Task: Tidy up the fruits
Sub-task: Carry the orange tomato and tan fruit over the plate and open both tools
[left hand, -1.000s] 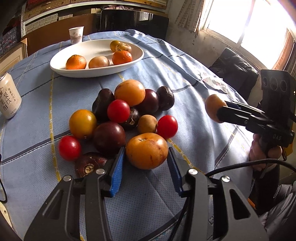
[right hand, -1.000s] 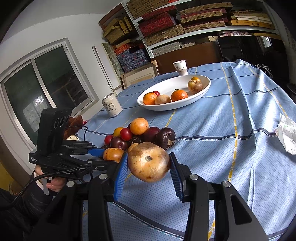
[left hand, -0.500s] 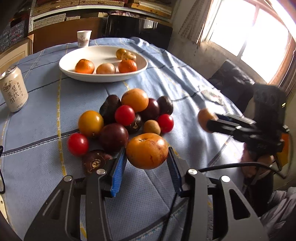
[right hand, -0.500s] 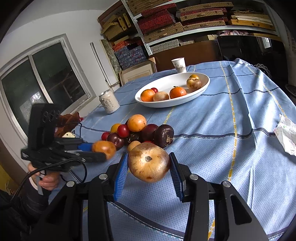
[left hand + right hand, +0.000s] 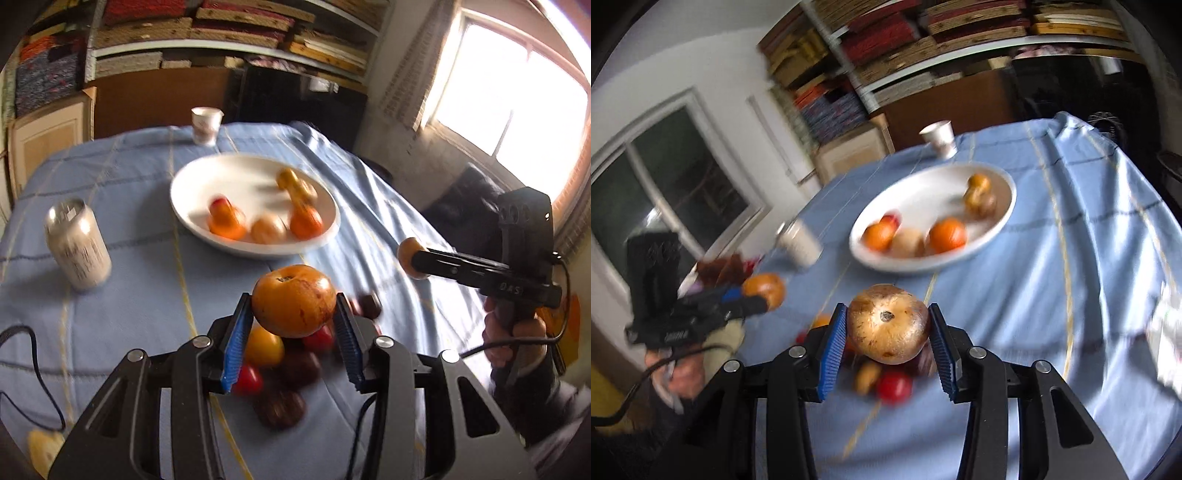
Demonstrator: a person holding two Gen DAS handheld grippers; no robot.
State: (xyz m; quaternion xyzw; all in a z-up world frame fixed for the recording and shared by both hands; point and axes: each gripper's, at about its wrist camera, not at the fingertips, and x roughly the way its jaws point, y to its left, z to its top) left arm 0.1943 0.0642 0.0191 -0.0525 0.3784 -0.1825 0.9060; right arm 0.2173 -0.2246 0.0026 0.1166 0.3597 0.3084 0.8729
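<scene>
Left gripper (image 5: 293, 325) jaws pinched an orange fruit (image 5: 294, 301); right gripper (image 5: 888, 334) jaws pinched a brown fruit (image 5: 888, 323) — both carried clear of the pile (image 5: 280, 365) below, aimed toward the white plate (image 5: 236, 177) ahead on the desk (image 5: 140, 288), presumably for sorting.

Soft matt woven cloth (image 5: 140, 295) over the table; glossy smooth white dish (image 5: 192, 218), looks ceramic. Shiny metal can (image 5: 77, 245), paper cup (image 5: 206, 125). Matt black plastic left gripper (image 5: 293, 325) with ribbed blue pads (image 5: 236, 343), smooth waxy orange fruit (image 5: 293, 299); rough speckled brown fruit (image 5: 888, 328).

One white bowl (image 5: 325, 236), one can (image 5: 77, 245), one paper cup (image 5: 206, 125) (all blurred).
</scene>
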